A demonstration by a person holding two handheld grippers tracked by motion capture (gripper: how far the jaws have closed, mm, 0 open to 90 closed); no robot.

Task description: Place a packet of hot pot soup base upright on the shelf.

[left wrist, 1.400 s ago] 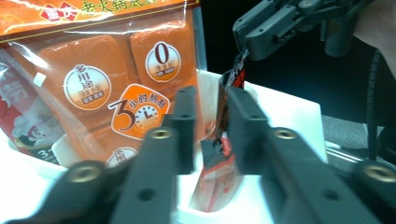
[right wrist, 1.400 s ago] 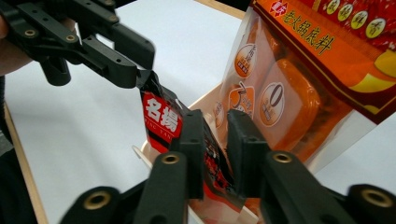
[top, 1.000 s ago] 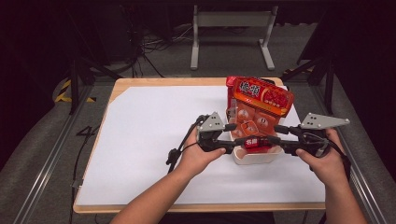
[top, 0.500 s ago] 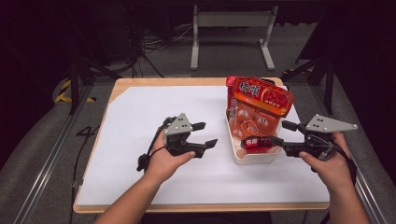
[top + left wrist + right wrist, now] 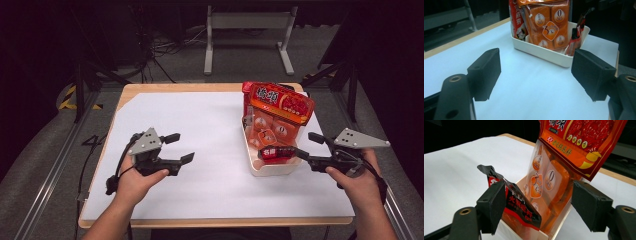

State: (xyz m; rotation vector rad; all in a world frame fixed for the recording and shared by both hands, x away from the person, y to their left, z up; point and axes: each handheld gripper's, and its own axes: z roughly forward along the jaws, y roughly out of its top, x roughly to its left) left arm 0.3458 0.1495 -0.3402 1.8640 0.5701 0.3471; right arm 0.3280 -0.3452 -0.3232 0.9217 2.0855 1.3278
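With the large orange snack bag [image 5: 277, 112] and small red sachet [image 5: 278, 152] already in the white tub [image 5: 270, 169], left gripper [image 5: 179, 148] and right gripper [image 5: 309, 146] hover spread, empty; little seems left.

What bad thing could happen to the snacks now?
The small red packet sits at the near end of the white tub, beside one jaw of the open right gripper, so a nudge might knock it out. The tall orange bag leans upright and might topple.
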